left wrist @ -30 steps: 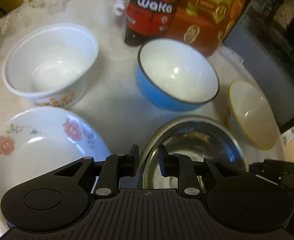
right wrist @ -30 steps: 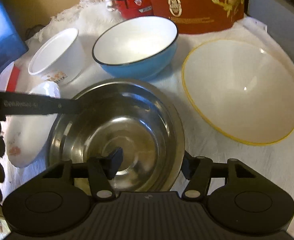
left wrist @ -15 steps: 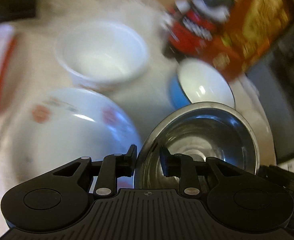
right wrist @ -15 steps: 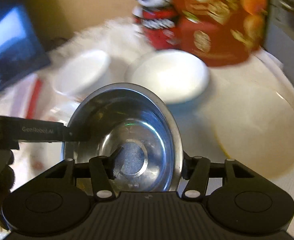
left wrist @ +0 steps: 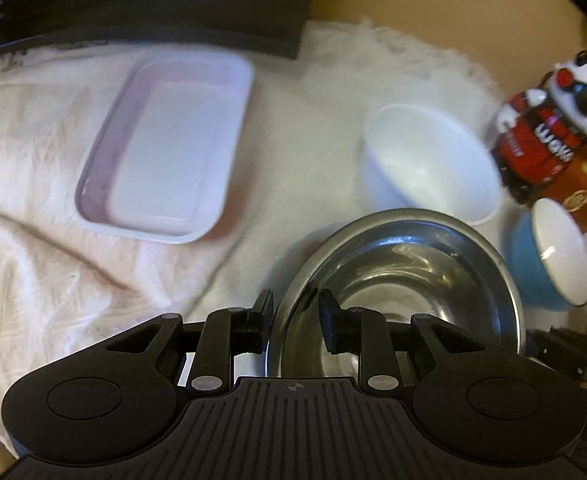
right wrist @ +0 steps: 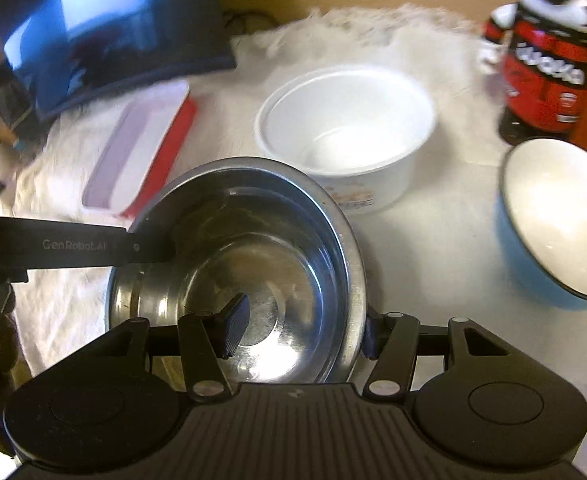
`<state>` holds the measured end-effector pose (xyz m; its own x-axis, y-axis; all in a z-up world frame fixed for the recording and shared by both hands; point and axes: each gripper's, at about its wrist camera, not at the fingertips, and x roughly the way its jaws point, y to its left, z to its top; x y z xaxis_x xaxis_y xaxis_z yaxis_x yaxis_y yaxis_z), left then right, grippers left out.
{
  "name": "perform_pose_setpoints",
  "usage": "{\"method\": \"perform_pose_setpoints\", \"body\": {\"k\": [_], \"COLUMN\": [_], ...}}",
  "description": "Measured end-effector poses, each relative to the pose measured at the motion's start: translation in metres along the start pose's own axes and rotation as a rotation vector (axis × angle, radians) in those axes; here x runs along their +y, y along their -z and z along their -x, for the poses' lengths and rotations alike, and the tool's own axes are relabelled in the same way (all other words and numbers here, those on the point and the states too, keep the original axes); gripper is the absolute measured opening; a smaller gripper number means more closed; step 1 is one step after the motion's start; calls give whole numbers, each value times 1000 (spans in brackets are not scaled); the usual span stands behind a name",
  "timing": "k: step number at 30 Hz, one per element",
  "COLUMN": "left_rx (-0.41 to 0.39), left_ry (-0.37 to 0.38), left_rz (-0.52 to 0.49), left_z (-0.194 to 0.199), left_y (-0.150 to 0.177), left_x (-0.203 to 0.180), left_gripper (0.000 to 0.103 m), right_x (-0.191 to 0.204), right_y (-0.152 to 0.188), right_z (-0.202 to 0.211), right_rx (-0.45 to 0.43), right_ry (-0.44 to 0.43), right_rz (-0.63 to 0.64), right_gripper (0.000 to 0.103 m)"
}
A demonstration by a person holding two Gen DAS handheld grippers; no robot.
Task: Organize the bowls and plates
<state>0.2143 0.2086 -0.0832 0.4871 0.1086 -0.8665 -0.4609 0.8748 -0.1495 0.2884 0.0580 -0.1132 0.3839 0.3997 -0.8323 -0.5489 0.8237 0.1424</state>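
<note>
Surface: crumpled off-white cloth with a frayed, fluffy far edge (left wrist: 45, 264), covering the whole work area ahead of the claw. Beyond the cloth's edge: plain tan tabletop or wall (left wrist: 433, 8); which one cannot be told. Far left of the claw: dark flat screen with a bluish reflection (right wrist: 109, 28), its lower edge resting on the cloth. Light: warm, yellowish, indoor; frames softly blurred.

Silver steel bowl (right wrist: 253, 264), blue enamel bowl (right wrist: 533, 264), white tub (right wrist: 345, 128), red-rimmed tray (right wrist: 141, 152)
</note>
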Motion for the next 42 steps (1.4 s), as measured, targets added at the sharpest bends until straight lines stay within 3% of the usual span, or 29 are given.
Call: {"method": "perform_pose_setpoints", "body": {"k": [5,7,9,13,17,21,24,33,42], "left_rx": [-20,-27,-30,-15,47,121,140,177,213], "left_ry": [7,-30,-61,-43,19,113,200,117,177], "left_rz": [-37,-80,-128,-122,-17,84,128,60,15], "left_z": [-8,-8,-9,-15,-29,-48,-53,-55,-62], "left_y": [-1,1,6,6,4,5,9,6,9], "left_x": [8,6,5,13,28,41,43,18,-14], "left_gripper": [24,27,38,45,48,43,46,47,47], "right_x": [2,2,3,-3,-17,-30,-27,-28,-55], "right_y": [2,4,1,0,-1,3,5,7,20], "right_z": [-5,-1,2,6,-12,-31,-33,-24,-6], "right_rx": [-17,-38,-73,-134,-58,66,83,103,84], "right_ry": [40,57,85,154,136,29,-10,-9,25], "right_rz": [54,76,98,96,8,-95,-100,-111,-169], "right_gripper": [56,56,56,57,57,57,60,61,61]}}
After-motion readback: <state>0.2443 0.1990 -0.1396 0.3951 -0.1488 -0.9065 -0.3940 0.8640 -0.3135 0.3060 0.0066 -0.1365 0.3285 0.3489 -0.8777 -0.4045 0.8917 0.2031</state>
